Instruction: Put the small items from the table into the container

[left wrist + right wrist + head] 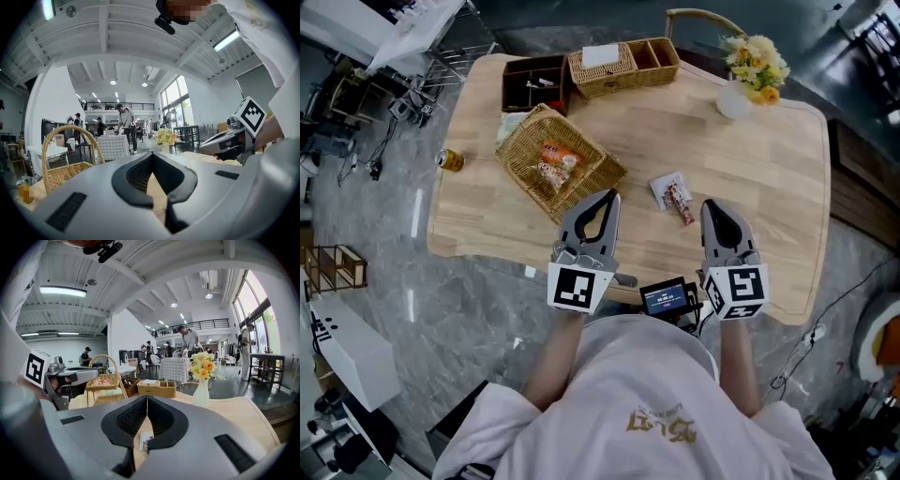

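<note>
Packets (671, 192) lie just ahead of right tongs (713, 205), seemingly untouched.

Jaws of left hand-held gripper (153, 157) together, nothing between, wicker basket (65, 174) at left, yellow flowers (165, 137) ahead

Landmark: basket (517, 155), on table (759, 187), left of its middle.
- In basket: snack packets (555, 161).
- Right of basket, well apart: small packets (673, 197), flat on table.
- Behind basket, near: box (534, 82).
- Behind-right: tray (623, 64), beside box.
- Far right-behind: vase (734, 98).
- Left of basket: can (450, 160), at table edge.
</note>
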Tool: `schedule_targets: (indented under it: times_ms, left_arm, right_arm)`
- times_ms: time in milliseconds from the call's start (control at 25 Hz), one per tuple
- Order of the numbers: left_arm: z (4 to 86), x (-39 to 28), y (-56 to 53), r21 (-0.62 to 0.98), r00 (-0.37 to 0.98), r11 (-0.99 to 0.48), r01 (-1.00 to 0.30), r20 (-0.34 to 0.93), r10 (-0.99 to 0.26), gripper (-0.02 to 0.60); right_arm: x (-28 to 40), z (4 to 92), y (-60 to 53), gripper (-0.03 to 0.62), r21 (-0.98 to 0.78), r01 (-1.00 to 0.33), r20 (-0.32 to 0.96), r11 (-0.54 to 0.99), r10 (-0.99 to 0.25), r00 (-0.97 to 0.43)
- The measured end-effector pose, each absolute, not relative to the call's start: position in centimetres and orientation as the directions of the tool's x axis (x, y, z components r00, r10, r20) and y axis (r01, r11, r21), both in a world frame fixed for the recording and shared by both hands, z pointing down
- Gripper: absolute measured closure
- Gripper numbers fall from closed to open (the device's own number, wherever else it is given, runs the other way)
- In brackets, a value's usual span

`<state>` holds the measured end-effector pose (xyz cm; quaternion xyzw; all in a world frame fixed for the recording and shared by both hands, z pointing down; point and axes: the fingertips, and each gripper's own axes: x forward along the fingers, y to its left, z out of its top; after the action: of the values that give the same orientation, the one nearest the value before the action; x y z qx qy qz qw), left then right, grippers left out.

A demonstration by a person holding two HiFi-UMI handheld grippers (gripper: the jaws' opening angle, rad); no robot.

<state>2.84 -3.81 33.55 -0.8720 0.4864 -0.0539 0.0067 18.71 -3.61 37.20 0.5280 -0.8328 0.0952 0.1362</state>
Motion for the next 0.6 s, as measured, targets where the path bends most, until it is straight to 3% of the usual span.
schedule_targets:
  times_ms: [600]
  left_arm:
    - [40.2,5.8,-5.3,-0.018,0.562,-0.574,-0.818,0.181,-0.807,0.588]
  right_arm:
    - [20.6,44.8,-3.9,0.572,-0.056,-0.906,0.47,0.419,-0.79,-0.394]
